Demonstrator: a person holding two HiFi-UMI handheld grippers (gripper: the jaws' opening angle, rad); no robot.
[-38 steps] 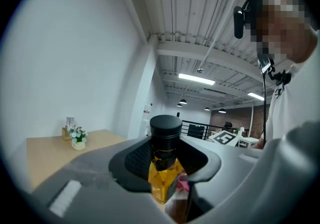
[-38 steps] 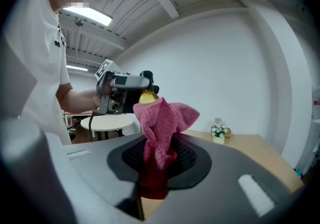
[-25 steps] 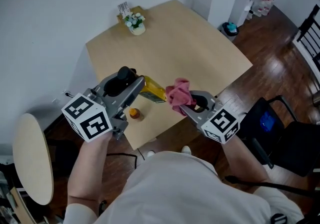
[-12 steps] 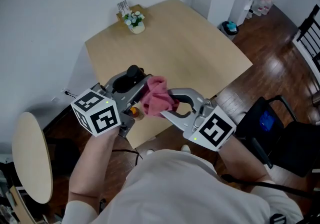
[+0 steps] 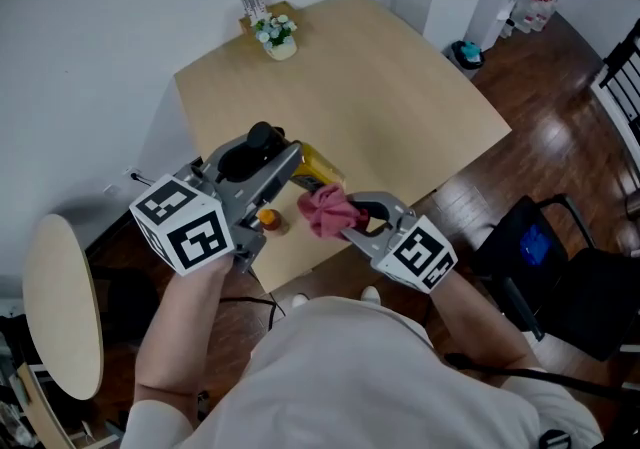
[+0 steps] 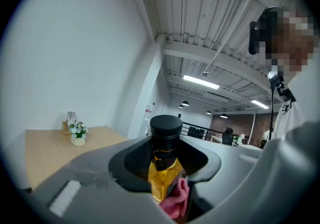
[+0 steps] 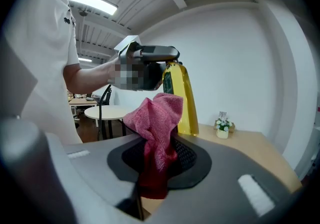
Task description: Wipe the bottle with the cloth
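My left gripper (image 5: pixel 284 163) is shut on a yellow bottle (image 5: pixel 322 168) just below its black cap (image 5: pixel 262 136) and holds it tilted above the wooden table (image 5: pixel 400 107). In the left gripper view the bottle (image 6: pixel 161 170) stands between the jaws, with the cap (image 6: pixel 165 127) on top. My right gripper (image 5: pixel 346 221) is shut on a bunched pink cloth (image 5: pixel 324 209), which lies against the bottle's lower side. From the right gripper (image 7: pixel 157 164), the cloth (image 7: pixel 158 118) rises out of the jaws and touches the bottle (image 7: pixel 181 99).
A small orange object (image 5: pixel 268 221) lies near the table's front edge. A flower pot (image 5: pixel 277 37) and a card holder (image 5: pixel 256 9) stand at the far corner. A round white side table (image 5: pixel 62 305) is at the left, a black chair (image 5: pixel 560 272) at the right.
Half a second ago the cloth covered the bottle close to the left gripper's jaws. It has since slid down and to the right, and the yellow body shows again.
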